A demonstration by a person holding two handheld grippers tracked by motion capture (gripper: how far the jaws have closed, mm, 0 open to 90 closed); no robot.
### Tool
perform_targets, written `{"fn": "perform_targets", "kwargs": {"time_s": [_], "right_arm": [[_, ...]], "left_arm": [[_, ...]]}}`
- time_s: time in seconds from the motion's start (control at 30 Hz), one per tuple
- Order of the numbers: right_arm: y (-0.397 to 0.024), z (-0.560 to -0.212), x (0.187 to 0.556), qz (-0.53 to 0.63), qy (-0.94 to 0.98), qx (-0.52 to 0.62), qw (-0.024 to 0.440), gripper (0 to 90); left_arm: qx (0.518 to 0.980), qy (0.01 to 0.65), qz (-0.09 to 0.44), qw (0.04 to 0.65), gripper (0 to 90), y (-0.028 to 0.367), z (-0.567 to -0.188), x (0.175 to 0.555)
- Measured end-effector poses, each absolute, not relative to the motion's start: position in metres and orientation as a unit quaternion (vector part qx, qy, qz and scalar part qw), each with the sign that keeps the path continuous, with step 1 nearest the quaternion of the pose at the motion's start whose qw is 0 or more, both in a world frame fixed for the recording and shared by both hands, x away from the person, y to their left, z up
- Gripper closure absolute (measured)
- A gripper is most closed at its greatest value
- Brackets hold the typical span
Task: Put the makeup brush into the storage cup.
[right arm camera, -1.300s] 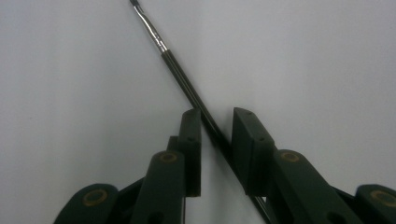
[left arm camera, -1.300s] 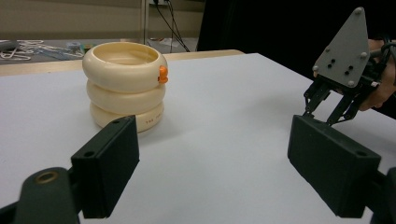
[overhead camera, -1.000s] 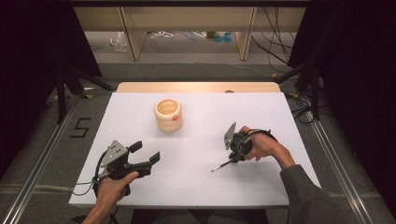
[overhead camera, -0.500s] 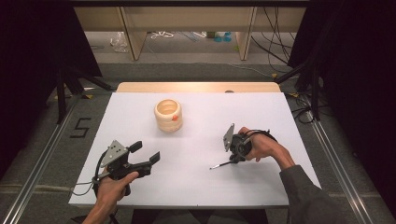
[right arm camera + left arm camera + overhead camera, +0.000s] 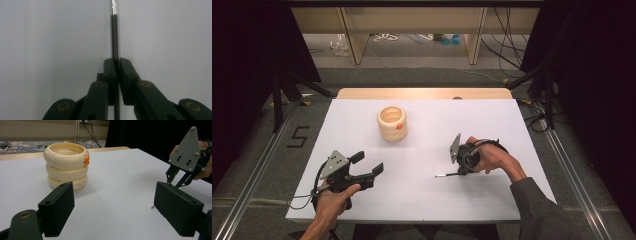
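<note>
While the right gripper (image 5: 460, 171) is clamping a thin dark rod (image 5: 447, 175) low over the white table (image 5: 427, 200), the left gripper (image 5: 368, 166) is hovering wide open, cream stacked rings (image 5: 392, 123) standing apart behind, nothing lying between.

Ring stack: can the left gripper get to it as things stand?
Probably yes. The left gripper is open and holds nothing, and the left gripper view shows bare white table between its jaws and the cream ring stack. The right gripper, clamping a thin rod, sits off to the side.
</note>
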State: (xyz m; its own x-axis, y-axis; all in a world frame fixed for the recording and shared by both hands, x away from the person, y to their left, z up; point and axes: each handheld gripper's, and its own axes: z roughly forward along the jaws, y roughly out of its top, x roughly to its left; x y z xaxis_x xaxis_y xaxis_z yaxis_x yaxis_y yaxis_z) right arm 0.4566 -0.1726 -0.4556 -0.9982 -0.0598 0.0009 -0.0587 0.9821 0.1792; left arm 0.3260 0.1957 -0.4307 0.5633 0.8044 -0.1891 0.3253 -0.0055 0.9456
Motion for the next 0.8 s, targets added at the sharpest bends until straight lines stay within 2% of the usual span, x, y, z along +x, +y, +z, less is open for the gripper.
{"fn": "perform_targets", "kwargs": {"time_s": [0.8], "right_arm": [[-0.1664,-0.4530,0.4495,-0.053,-0.999,0.002,-0.006,85.6]], "left_arm": [[0.679,0.415,0.211,0.568,16.0,0.1951,-0.4306,0.3259]]}}
